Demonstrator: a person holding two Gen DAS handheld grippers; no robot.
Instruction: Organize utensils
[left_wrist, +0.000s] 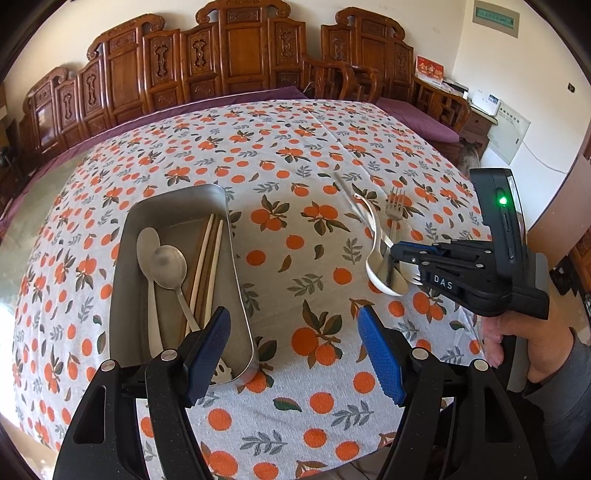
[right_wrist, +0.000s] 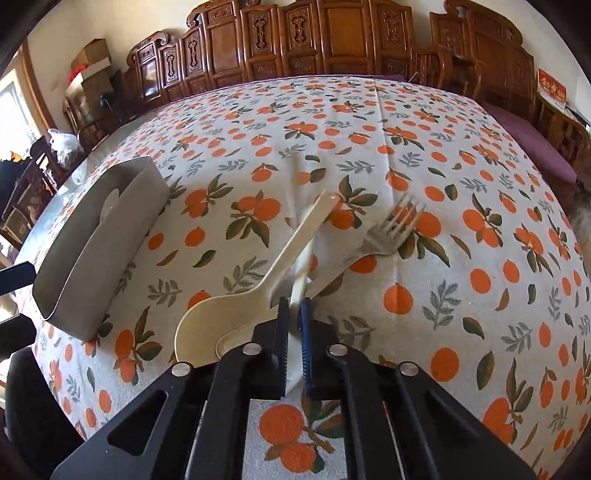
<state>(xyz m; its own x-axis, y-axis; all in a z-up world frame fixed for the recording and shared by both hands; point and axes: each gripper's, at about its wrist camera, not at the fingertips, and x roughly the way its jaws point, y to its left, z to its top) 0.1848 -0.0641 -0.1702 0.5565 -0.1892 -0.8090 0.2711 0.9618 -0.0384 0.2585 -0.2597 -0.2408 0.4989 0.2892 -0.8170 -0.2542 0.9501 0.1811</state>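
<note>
A metal tray (left_wrist: 123, 295) at the left holds two metal spoons (left_wrist: 168, 266) and several chopsticks (left_wrist: 210, 258). My left gripper (left_wrist: 295, 350) hovers open over the cloth just right of the tray, with nothing between its blue pads. On the cloth lie a cream spoon (right_wrist: 236, 306) and a metal fork (right_wrist: 391, 229). My right gripper (right_wrist: 294, 306) is shut on a thin silvery utensil (right_wrist: 303, 266), blurred, which crosses the cream spoon's handle. From the left wrist view, the right gripper (left_wrist: 395, 254) sits over that pile, with the cream spoon (left_wrist: 373, 243) and fork (left_wrist: 394, 210) beside it.
A tablecloth with an orange print (left_wrist: 295, 147) covers the table. Carved wooden chairs (left_wrist: 236, 55) line the far side. The tray (right_wrist: 103, 243) stands to the left of the pile. A person's hand (left_wrist: 535, 343) holds the right gripper's handle.
</note>
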